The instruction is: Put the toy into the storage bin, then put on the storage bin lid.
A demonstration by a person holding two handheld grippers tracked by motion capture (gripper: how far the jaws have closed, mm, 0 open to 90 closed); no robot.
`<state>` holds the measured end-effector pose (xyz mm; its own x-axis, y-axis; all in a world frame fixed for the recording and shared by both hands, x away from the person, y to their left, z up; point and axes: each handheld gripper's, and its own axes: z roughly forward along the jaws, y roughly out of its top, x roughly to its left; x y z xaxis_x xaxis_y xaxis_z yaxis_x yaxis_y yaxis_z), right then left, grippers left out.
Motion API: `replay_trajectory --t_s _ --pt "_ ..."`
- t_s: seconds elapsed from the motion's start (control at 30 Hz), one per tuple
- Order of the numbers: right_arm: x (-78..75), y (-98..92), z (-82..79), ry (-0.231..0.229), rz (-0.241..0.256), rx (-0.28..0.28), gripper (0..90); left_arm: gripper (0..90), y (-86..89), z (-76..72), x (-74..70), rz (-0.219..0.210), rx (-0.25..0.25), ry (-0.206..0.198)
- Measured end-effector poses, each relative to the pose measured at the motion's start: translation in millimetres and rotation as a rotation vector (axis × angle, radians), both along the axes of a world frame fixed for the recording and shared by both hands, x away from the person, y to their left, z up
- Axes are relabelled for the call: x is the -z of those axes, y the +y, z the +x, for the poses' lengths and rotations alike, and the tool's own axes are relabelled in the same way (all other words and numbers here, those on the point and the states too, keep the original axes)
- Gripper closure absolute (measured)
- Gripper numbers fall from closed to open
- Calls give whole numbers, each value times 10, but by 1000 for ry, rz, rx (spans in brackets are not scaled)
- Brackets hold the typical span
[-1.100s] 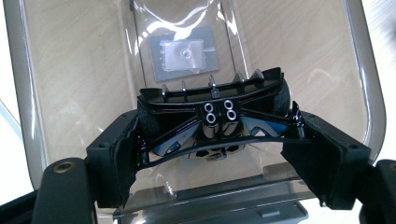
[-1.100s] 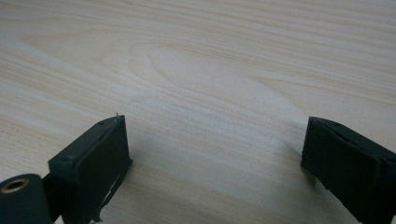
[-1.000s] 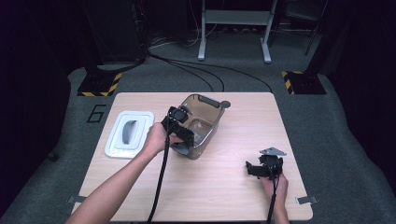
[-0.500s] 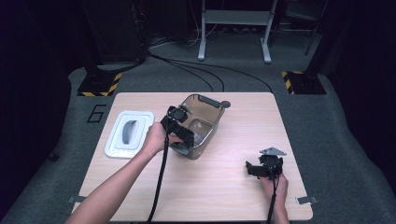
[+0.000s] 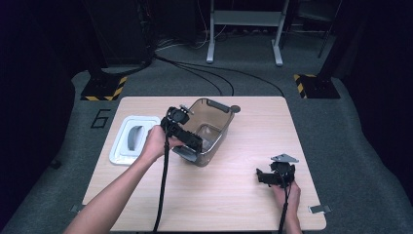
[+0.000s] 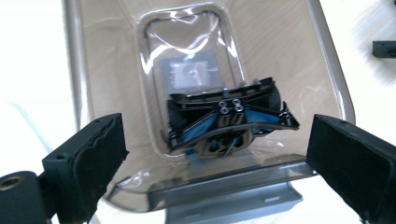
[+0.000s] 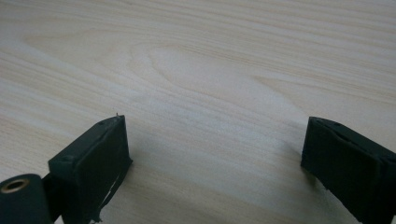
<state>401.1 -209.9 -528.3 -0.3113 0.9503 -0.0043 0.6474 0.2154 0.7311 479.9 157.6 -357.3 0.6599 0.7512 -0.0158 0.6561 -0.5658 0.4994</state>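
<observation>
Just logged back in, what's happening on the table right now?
The person holds the left gripper over the near rim of the smoky clear container at the table's middle; its fingers are spread wide, gripping nothing. A black and blue part lies inside the container. The white lid sits to the container's left. The right gripper rests open over bare table.

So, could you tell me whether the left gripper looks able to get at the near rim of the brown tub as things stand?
Probably yes. The left gripper is open and poised at the tub, with its near rim between the spread jaws and nothing in the way. The right gripper sits well off to the side.
</observation>
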Motion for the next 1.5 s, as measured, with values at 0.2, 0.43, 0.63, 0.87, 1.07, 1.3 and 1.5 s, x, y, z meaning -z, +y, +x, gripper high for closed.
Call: replay_trajectory --t_s 0.2,0.43,0.63,0.87,1.07,1.3,1.5 --pt "0 0 0 0 0 0 64 7 194 -6 -66 -17 -39 -23" --pt "0 0 1 0 0 0 64 3 536 29 -63 -23 -104 -37" --pt "0 0 1 0 1 0 64 1 857 66 11 -26 -175 -47" --pt "0 0 1 0 0 0 64 1 1115 96 86 -23 -229 -71" --pt "0 0 1 0 0 0 64 4 1255 115 151 -40 -291 -97" --pt "0 0 0 -1 -1 -1 64 12 1389 148 304 -10 -330 -111" --pt "0 0 1 -1 0 -1 64 9 1524 191 419 -9 -371 -105"
